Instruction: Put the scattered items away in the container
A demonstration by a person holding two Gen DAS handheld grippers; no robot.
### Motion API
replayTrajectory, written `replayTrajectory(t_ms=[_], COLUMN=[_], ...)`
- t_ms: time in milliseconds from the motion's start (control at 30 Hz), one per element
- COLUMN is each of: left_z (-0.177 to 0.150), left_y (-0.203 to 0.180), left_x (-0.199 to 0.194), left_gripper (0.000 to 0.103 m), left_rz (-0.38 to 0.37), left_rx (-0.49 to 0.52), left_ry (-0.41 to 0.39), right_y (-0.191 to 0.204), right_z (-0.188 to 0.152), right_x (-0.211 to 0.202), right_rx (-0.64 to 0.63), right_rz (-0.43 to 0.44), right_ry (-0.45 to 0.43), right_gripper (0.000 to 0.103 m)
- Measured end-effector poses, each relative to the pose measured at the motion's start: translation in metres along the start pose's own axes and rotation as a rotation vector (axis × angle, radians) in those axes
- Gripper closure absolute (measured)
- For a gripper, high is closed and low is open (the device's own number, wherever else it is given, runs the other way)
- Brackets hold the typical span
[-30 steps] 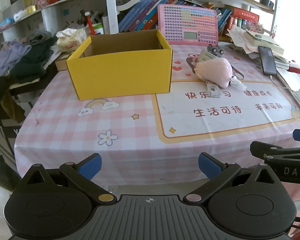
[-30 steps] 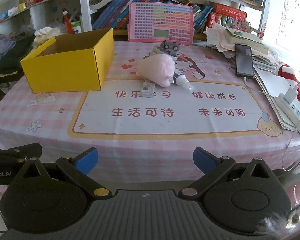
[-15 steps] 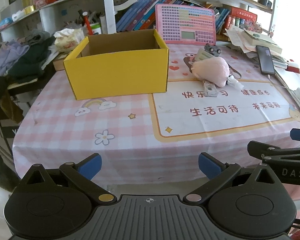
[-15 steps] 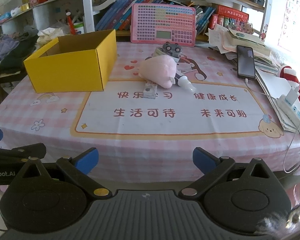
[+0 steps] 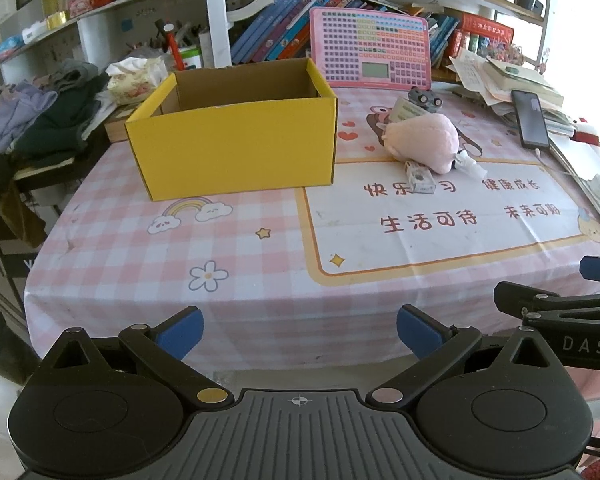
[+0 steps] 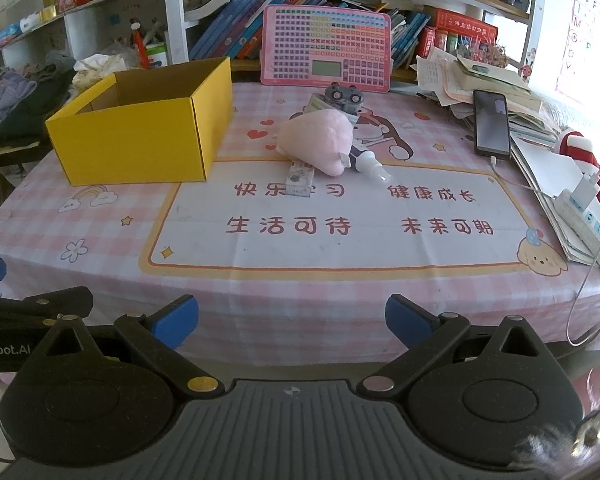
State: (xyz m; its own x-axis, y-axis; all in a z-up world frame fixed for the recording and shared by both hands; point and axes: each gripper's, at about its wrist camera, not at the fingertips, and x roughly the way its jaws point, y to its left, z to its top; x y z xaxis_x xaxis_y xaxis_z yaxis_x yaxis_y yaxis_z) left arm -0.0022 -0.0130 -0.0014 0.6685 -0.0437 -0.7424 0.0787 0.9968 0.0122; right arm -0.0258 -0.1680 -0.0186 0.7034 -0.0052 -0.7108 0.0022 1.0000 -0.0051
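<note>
An open yellow cardboard box (image 5: 236,136) (image 6: 140,136) stands on the pink checked tablecloth, far left of centre. To its right lies a pile: a pink plush toy (image 5: 424,142) (image 6: 316,142), a small white packet (image 5: 420,176) (image 6: 299,178), a small spray bottle (image 5: 470,164) (image 6: 370,166), a grey toy car (image 5: 424,98) (image 6: 344,98) and a card under it. My left gripper (image 5: 300,330) and right gripper (image 6: 292,320) are both open and empty, held side by side off the table's near edge.
A pink toy keyboard (image 6: 326,52) leans on the bookshelf behind. A phone (image 6: 491,124) on papers, a power strip (image 6: 588,216) with cable and a red plush line the right edge. Clothes (image 5: 40,120) and a tissue pack lie left of the box.
Both grippers have drawn back and shifted slightly, so the table looks a little farther away. Nothing on the table has moved. Both stay open.
</note>
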Motion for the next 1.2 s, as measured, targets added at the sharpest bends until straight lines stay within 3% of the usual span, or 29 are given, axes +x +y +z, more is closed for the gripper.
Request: replayTrajectory(t_ms=[1200], left_z=[0.011], left_y=[0.003], left_x=[0.011], left_gripper=[0.001], left_rz=[-0.079], left_rx=[0.045], left_ry=[-0.047], right_y=[-0.004], right_z=[0.009], right_x=[0.009], right_rx=[0.059], right_rz=[-0.044], right_ry=[-0.019], right_gripper=[0.008])
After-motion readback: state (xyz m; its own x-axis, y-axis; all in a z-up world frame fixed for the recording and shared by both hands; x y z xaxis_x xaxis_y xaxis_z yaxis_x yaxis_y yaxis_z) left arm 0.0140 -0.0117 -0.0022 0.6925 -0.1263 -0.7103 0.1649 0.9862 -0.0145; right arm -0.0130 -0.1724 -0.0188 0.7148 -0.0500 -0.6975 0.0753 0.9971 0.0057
